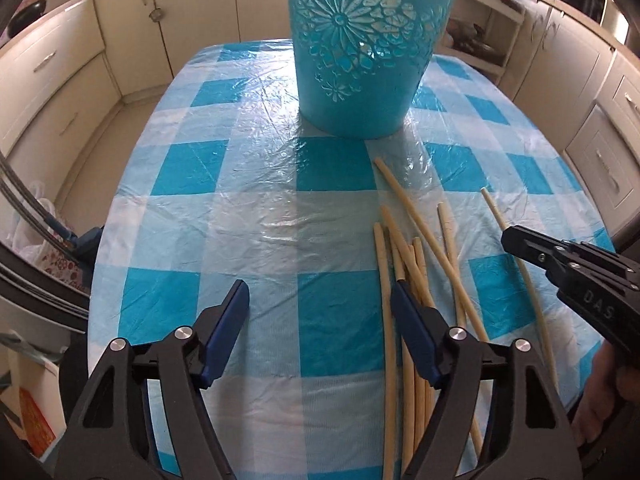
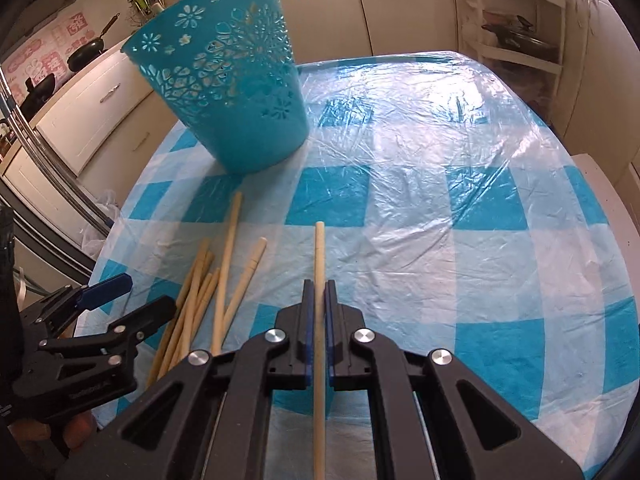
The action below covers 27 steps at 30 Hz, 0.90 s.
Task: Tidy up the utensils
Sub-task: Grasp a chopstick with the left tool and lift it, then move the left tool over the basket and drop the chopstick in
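Wooden chopstick (image 2: 319, 264) clamped in right gripper (image 2: 319, 286), pile (image 2: 200, 296) leftward

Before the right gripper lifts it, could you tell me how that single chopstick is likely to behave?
The chopstick, slim and round, probably feels light and stiff. Pinched by the right gripper with much length ahead, it may pivot. Dropped on the glossy tablecloth, it could roll.

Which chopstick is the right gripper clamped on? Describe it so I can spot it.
Start at the teal basket on the checked tablecloth. Nearer the camera lies a pile of chopsticks. The held chopstick lies apart, right of the pile, pinched in the right hand-held gripper.
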### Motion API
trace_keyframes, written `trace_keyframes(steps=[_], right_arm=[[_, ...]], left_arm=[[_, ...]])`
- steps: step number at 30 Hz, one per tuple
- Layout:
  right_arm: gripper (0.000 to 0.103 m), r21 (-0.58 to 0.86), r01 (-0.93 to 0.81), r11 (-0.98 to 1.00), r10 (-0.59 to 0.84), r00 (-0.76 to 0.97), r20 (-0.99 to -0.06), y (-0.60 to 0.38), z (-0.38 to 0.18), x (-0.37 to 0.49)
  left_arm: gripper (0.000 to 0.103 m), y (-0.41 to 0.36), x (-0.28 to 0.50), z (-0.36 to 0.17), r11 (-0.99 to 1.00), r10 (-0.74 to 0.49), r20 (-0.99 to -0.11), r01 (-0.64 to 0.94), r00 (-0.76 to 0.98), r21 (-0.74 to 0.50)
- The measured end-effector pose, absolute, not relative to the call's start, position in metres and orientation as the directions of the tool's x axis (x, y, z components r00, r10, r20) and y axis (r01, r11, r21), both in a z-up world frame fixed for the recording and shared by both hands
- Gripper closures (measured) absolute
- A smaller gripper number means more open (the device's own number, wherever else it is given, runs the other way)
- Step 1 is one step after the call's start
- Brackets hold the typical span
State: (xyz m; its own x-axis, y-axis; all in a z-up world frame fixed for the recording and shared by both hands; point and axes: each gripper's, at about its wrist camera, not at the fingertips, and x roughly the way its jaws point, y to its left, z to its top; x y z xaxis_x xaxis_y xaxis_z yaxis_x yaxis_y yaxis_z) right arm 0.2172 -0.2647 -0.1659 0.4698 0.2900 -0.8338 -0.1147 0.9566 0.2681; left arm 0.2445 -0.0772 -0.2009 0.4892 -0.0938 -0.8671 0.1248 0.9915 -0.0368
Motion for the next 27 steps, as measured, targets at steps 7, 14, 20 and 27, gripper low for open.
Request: trace_keyframes(steps=[7,14,20,27], right_arm=[[0.097,0.268,-0.133,0.954,0.299,0.468,-0.832,-0.267,-0.168,0.218],[0.097,0.254,-0.15,0.955,0.295,0.466,-0.834,-0.266,-0.168,0.224],[0.097,0.259,-0.148,0.955,0.298,0.467,-0.832,-0.267,-0.169,0.228],[0.097,0.257,-0.165,0.952,0.305,0.516,-0.8,-0.268,-0.173,0.23]], left_arm=[[0.063,-0.086,0.254,-0.2,0.988,-0.07,-0.866,0.154,0.496,0.008],[0.098,-0.086,0.267,-0.197,0.971,-0.159,-0.882,0.231,0.444,-0.059],[0.098,-0.05,0.263,-0.163,0.961,-0.271,-0.823,0.194,0.499,-0.199],[0.098,-0.018,0.247,-0.095,0.923,-0.382,-0.667,0.229,0.639,-0.308]])
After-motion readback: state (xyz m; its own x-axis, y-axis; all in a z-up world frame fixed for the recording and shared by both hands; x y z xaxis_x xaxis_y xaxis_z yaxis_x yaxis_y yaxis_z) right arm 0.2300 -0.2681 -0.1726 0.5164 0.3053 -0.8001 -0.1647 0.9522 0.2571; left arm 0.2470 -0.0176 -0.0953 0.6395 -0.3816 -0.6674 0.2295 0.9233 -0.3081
